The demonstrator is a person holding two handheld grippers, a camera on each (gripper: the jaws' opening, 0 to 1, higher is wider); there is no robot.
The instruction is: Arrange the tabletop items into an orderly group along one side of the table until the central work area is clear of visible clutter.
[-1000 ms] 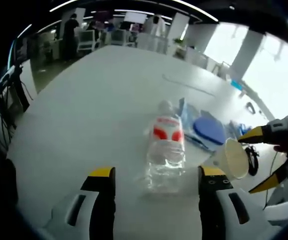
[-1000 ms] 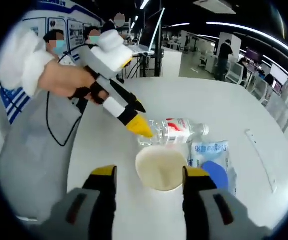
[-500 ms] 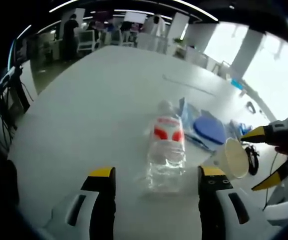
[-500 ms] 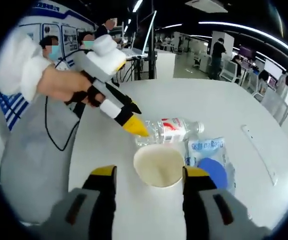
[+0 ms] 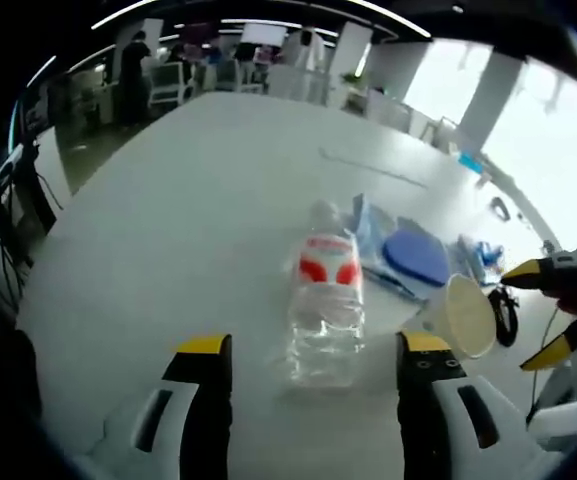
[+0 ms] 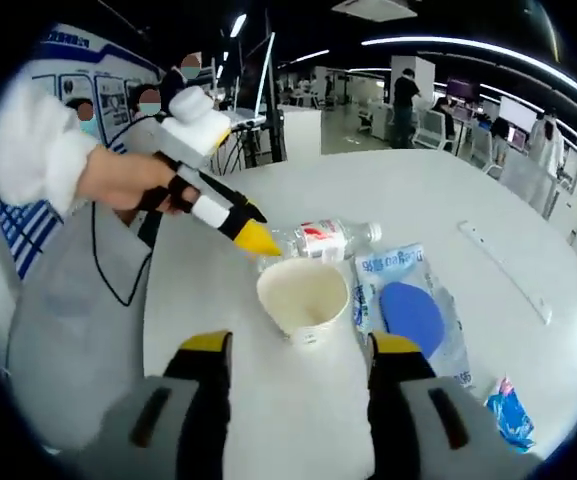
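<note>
Left gripper view: the left tool (image 5: 313,360) stands wide open, its two yellow-tipped jaws rising either side of a clear plastic bottle (image 5: 325,307) without touching it. The bottle lies on its side on the white surface (image 5: 198,200), red label up, cap end pointing away. Just beyond it to the right lies a clear plastic packet (image 5: 408,252) with a blue round piece inside. A paper cup (image 5: 461,315) sits near the right edge, mouth tilted toward the camera. The right tool (image 5: 546,318) enters from the right, jaws spread, yellow tips just beside the cup's rim; contact cannot be told.

Right gripper view: the right tool (image 6: 295,352) is wide open, the cup (image 6: 303,298) upright between and just ahead of its jaws, ungripped. The packet (image 6: 408,310) lies just beside the cup, the bottle (image 6: 326,237) behind it. The left tool (image 6: 251,233), held by a hand (image 6: 128,182), reaches the bottle's near end. A small blue wrapper (image 6: 509,412) lies well apart at lower right.
</note>
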